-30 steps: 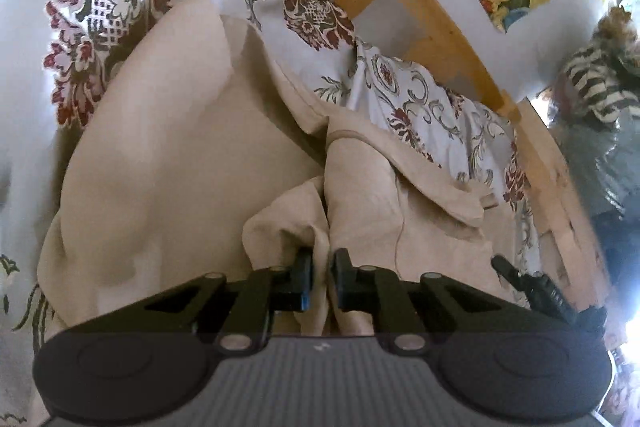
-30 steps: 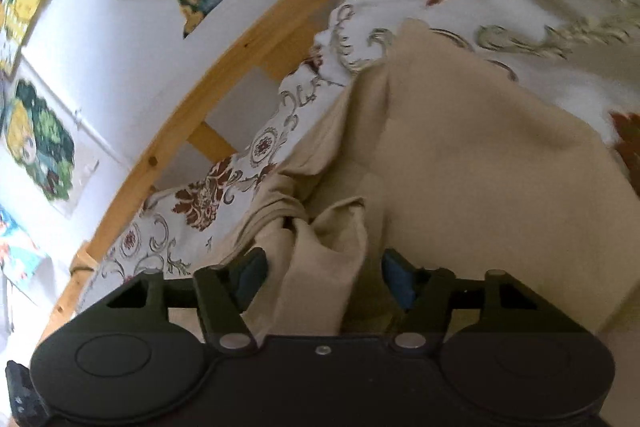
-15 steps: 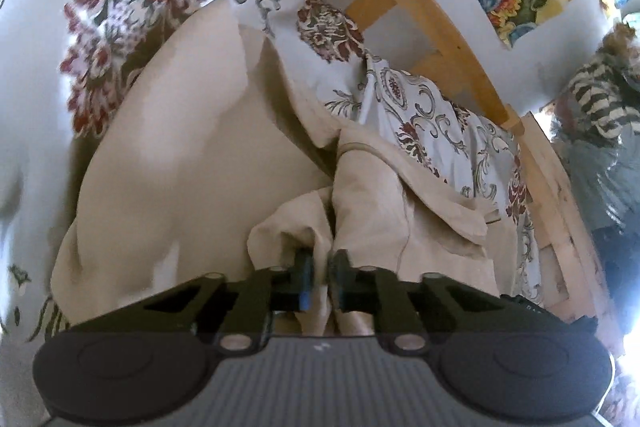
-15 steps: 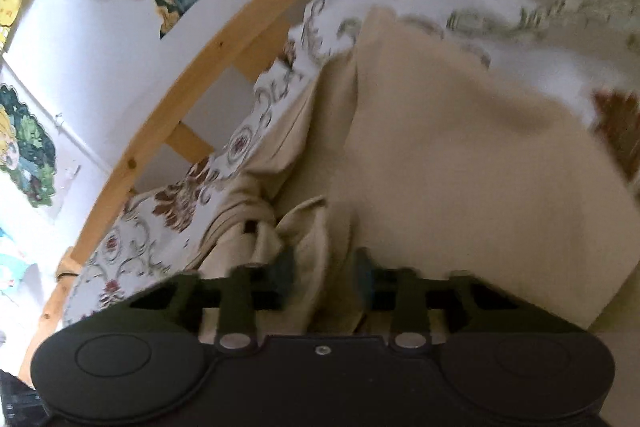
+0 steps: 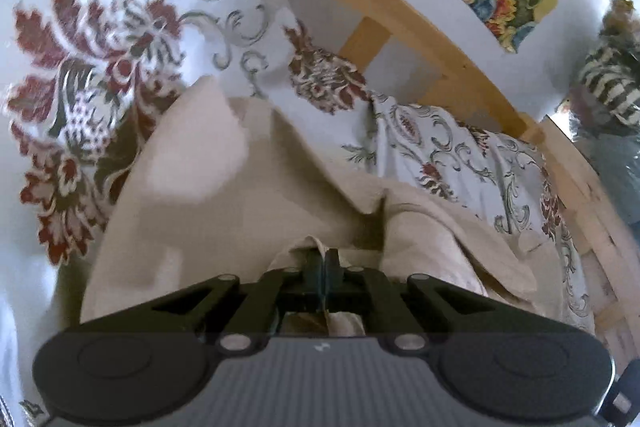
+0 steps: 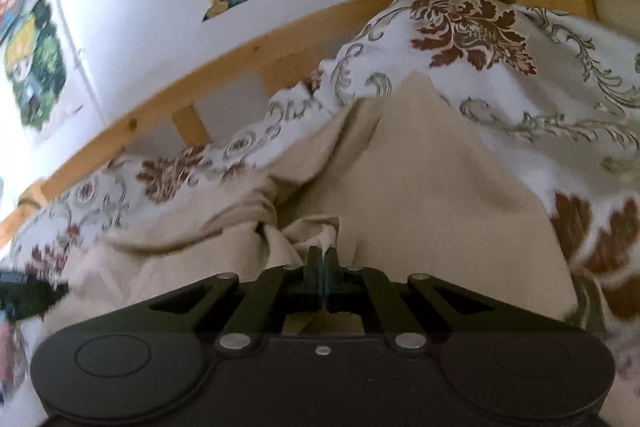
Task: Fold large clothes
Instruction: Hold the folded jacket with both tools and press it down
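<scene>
Pinching beige garment (image 5: pixel 224 203), left gripper (image 5: pixel 323 259) clamped, right gripper (image 6: pixel 322 254) likewise, striped figure (image 5: pixel 612 83) left view only

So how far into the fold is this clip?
Early. Done: both grips are made, the left gripper and the right gripper each shut on a bunched edge of the beige garment. In hand: holding it over the floral bedspread. Left: all the folding; the cloth is rumpled, with no neat fold visible.
</scene>
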`<state>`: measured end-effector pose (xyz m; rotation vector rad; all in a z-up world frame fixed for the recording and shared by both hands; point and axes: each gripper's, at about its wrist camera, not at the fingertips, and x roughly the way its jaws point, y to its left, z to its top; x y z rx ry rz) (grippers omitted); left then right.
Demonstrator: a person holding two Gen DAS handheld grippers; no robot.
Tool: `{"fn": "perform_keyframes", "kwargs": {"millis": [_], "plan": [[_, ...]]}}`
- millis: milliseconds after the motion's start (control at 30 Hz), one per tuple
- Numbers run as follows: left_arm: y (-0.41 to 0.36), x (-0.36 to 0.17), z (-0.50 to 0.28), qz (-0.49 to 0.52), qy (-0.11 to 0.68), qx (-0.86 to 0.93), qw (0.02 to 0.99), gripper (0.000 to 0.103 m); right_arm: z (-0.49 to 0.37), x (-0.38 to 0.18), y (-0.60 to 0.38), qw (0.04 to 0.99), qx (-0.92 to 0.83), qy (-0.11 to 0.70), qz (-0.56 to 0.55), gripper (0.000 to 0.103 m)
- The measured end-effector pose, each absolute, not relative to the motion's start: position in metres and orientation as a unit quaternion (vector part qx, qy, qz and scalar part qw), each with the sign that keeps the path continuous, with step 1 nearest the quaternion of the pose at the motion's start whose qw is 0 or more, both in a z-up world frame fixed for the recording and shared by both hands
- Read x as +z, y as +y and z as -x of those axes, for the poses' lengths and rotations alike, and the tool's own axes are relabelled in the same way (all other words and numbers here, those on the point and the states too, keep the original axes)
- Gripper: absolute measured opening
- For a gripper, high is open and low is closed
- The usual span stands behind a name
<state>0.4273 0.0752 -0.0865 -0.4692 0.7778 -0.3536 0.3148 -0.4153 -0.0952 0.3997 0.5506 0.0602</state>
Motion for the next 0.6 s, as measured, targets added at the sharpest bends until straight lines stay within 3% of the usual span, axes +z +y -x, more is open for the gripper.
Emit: {"fn": "perform_keyframes", "kwargs": {"millis": [200, 333, 600], "plan": [[0.071, -0.094, -0.412, 0.179, 0.376, -0.168, 0.894, 0.0, -0.309, -0.072, -0.411, 0.965, 0.024, 0.223, -0.136, 0.0], [0.068, -0.1, -0.417, 0.205, 0.375, -0.151, 0.892, 0.0, -0.334, -0.099, -0.416, 0.947, 0.023, 0.292, -0.127, 0.0], [0.061, -0.103, -0.421, 0.164, 0.389, -0.155, 0.893, 0.0, -0.335, -0.093, -0.411, 0.952, 0.024, 0.285, -0.114, 0.0]]}}
